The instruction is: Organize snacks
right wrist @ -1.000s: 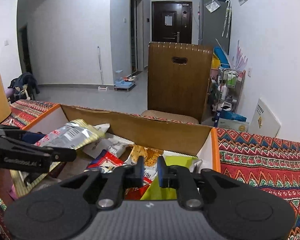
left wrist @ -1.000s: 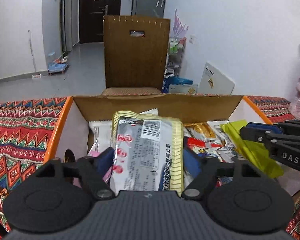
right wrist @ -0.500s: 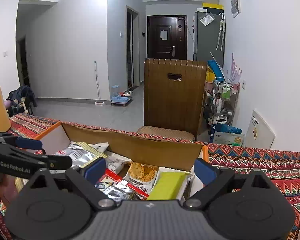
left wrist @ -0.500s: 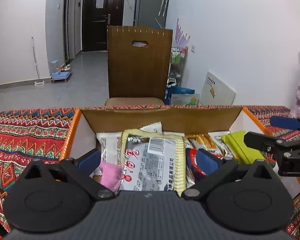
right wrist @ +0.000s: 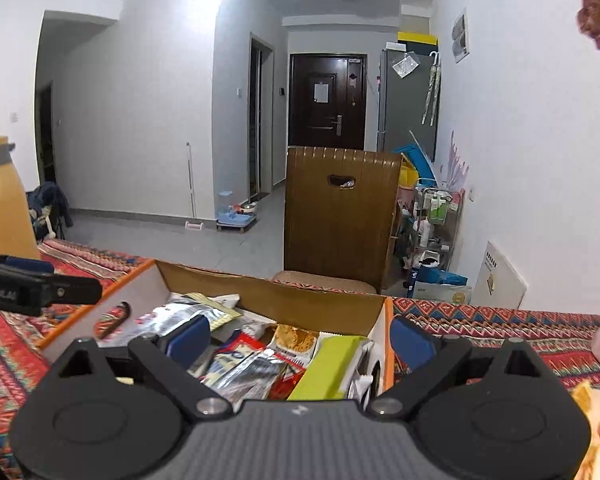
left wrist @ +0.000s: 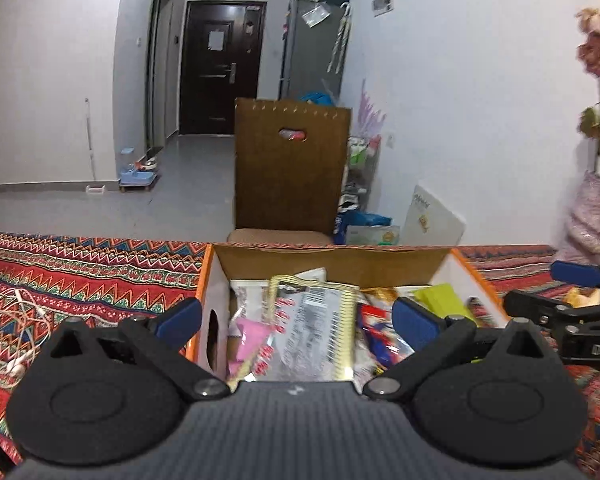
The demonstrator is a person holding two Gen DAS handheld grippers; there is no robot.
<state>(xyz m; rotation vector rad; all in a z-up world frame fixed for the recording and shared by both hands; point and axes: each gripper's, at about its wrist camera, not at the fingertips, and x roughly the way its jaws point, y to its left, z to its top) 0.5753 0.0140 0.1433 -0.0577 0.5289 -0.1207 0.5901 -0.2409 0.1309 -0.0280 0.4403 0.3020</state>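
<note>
An open cardboard box (left wrist: 332,264) with orange edges holds several snack packs. Among them are a silver-and-yellow pack (left wrist: 316,332), a pink one (left wrist: 250,336) and a yellow-green one (right wrist: 332,364). My left gripper (left wrist: 296,318) hovers above the near side of the box, open, with the silver pack lying loose in the box below its blue pads. My right gripper (right wrist: 300,338) hangs over the box's right end, open and holding nothing. Each gripper shows in the other's view: the right gripper (left wrist: 540,286) at the right edge, the left gripper (right wrist: 60,276) at the left edge.
The box stands on a red patterned tablecloth (left wrist: 80,272). A white earphone cable (left wrist: 12,320) lies to its left, and a yellow bottle (right wrist: 0,200) stands further left. A wooden chair (left wrist: 292,168) is behind the table. A pink bag (left wrist: 588,216) sits at the far right.
Both grippers opened, then drew back and up from the box. The left let go of the silver pack and the right let go of the yellow-green pack; both packs now lie inside.
</note>
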